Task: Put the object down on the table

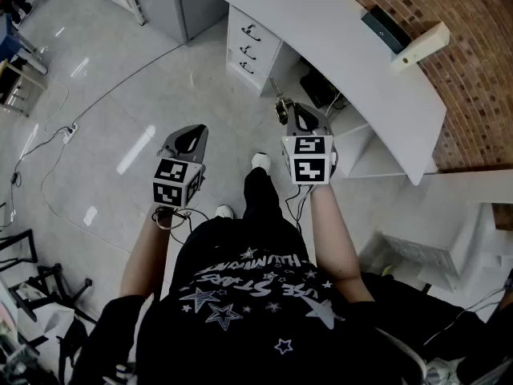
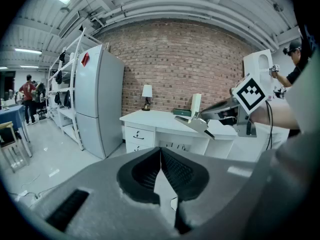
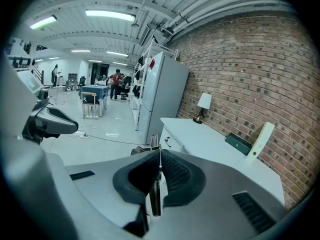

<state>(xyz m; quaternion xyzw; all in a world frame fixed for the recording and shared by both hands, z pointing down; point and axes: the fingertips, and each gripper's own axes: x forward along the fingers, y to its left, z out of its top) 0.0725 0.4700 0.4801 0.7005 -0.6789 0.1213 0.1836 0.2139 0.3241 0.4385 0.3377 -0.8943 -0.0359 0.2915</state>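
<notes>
My right gripper [image 1: 293, 112] is shut on a thin metal object [image 1: 280, 104] that pokes out past its fingertips toward the white table [image 1: 345, 50]. In the right gripper view the metal object [image 3: 155, 184] stands edge-on between the pads of my right gripper [image 3: 159, 156]. The left gripper view shows the same metal object [image 2: 199, 124] as a flat silvery piece, held in the air in front of the table [image 2: 160, 120]. My left gripper [image 1: 195, 133] hangs over the floor to the left, its jaws closed together on nothing [image 2: 161, 154].
On the table lie a dark green box [image 1: 383, 27] and a cream upright piece [image 1: 420, 47]; a small lamp [image 3: 203, 104] stands at its far end. Drawers [image 1: 250, 42] face the floor. A grey fridge [image 2: 97, 101] stands left of the table. A cable [image 1: 96, 95] crosses the floor.
</notes>
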